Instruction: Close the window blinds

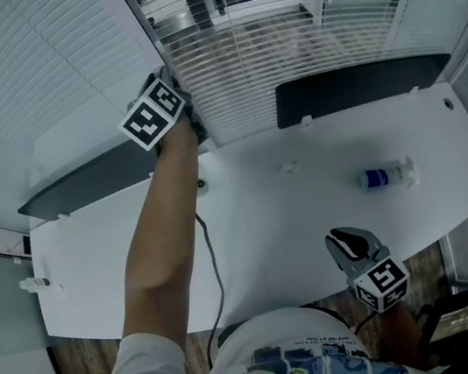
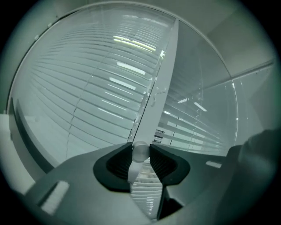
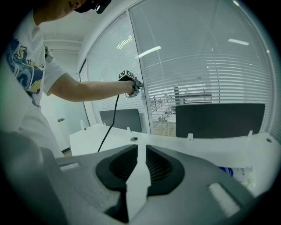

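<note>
Left gripper point(image 2: 140, 156) pinches the tilt wand point(image 2: 140, 150) end, placed to twist the blinds point(image 1: 282, 49) shut. Right gripper point(image 3: 138, 159) idles over the table point(image 1: 266, 221), jaws slightly parted, empty.

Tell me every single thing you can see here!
window blinds: several, white, on the glass behind the desk
blind wand: one, clear, by the window frame
desk: one, white, below the windows
divider panels: two, dark, along the desk's back edge
bottle: one, clear with a blue label, lying on the desk's right part
cable: one, black, hanging from the left claw over the desk
left arm: one, bare, stretched to the window
left claw: one, grey, shut on the blind wand
right claw: one, grey, low at the desk's near edge, jaws a little apart, empty
</note>
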### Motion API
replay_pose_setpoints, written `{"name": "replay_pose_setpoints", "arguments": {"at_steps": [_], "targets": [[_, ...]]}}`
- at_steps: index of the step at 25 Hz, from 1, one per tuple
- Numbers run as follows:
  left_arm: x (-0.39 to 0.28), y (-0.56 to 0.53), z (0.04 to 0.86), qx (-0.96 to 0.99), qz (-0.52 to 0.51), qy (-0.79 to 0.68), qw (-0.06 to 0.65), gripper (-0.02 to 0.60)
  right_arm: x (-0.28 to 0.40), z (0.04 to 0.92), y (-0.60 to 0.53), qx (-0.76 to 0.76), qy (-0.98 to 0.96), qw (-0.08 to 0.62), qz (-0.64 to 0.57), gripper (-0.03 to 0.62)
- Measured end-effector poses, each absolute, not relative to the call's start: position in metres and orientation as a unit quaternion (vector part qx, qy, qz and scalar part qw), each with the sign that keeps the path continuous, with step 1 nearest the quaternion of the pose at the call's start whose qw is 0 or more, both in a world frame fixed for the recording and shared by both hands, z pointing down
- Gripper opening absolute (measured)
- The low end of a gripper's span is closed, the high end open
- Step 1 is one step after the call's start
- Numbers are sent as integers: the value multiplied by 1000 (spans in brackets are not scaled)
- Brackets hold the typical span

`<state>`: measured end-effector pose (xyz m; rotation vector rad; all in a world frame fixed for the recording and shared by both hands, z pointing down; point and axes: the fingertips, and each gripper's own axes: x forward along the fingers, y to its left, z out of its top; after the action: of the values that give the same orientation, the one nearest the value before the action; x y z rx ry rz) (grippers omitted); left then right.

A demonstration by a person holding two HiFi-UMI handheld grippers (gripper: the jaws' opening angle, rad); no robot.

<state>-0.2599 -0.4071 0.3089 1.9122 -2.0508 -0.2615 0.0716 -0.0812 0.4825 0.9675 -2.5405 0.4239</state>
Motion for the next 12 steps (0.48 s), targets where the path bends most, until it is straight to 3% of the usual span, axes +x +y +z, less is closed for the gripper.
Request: {"name": "replay_pose_setpoints", "arguments": {"at_steps": [4,7,12], "targets": [[-258,-406,310,673,-5,-734,89,141,72,483,-81,344,-906,194,151,46],[-259,-406,311,672,75,-736,25,184,73,484,-81,346,-905,197,151,46],[-254,-402,308,663,222,-703,-127,199,73,484,-82,348,-904,197,151,46]]}}
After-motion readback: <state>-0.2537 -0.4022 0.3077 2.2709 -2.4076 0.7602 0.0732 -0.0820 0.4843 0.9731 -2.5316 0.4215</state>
